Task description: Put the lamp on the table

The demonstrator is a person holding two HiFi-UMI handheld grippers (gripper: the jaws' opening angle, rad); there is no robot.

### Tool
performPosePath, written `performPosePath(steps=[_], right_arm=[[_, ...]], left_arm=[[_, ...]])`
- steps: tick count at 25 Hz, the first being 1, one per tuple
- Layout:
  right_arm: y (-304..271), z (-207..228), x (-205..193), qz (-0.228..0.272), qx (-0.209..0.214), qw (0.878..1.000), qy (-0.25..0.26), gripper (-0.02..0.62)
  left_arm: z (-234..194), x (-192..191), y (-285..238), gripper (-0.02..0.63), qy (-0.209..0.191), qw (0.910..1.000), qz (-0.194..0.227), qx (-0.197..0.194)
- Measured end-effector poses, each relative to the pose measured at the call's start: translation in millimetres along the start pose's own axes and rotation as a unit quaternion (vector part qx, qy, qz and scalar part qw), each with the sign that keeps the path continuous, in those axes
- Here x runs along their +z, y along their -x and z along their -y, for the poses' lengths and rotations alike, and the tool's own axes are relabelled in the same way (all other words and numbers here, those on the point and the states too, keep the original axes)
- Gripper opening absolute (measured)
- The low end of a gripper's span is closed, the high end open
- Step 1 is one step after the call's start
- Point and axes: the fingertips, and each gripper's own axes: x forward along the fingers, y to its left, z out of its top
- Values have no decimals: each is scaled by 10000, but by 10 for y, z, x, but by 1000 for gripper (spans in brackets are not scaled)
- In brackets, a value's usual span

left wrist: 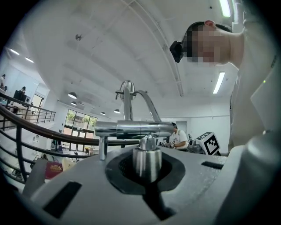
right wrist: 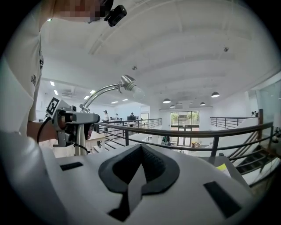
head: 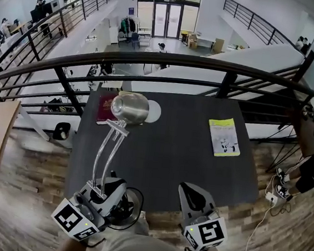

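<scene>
At lower left, left tongs (head: 103, 192) pinch the lamp (head: 129, 108) by its post, so set it down level on the desk (head: 181, 163) (right tongs (head: 192, 190) shut, empty).

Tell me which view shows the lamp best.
Head view: the whole lamp shows, from the shade down to the stem clamped in the left gripper. The left gripper view shows only its chrome stem and arms up close. The right gripper view shows the arm and bulb end side-on and small.
</scene>
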Motion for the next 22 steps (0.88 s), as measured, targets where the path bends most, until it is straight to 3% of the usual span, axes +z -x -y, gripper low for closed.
performPosePath(steps=[9,14,22], right_arm=[[-715,380,206,6,-337,9994,-99,0],[-838,487,156,-35,-463,9988,-140,0],[-873,736,62,-170,-381,9987,-306,0]], left_arm=[[-713,170,-483,3,-134,9995,-109,-280],[-827,114,-665,3,-102,9989,-112,-446],[-844,128,-944,3,-43,9994,-149,-320]])
